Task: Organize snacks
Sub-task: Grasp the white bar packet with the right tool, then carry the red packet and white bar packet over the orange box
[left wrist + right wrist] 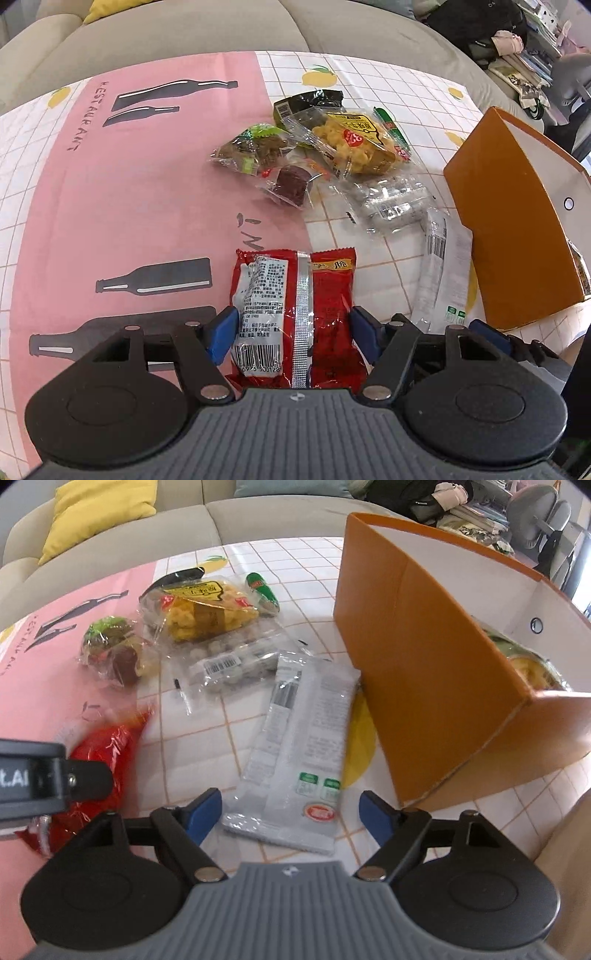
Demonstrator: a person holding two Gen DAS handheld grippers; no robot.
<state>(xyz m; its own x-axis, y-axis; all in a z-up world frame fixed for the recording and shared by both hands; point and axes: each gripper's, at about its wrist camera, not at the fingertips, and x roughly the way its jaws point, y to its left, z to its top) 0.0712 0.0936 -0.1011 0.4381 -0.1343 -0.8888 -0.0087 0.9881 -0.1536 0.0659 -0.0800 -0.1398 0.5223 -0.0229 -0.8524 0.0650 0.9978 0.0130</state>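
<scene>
The left gripper (pixel 293 332) pinches a red snack packet (pixel 295 317) by its sides above the pink mat (pixel 110 206), the right gripper (pixel 291 818) hangs spread over a white wrapper (pixel 295 753) on the tablecloth (pixel 207 723) — beyond lie a yellow puffs bag (pixel 205 614) and the orange box (pixel 424 686).

The red packet (pixel 295 317) carries a silver seam strip and a white label panel of black print with a barcode, and the grey-white sachet (pixel 301 753) bears grey print, two small green marks and a red-and-white badge. The tablecloth (pixel 147 206) is pink with black bottle silhouettes beside white squares lined in pale orange and dotted with yellow lemons. The box (pixel 417 672) is orange outside, white inside.
</scene>
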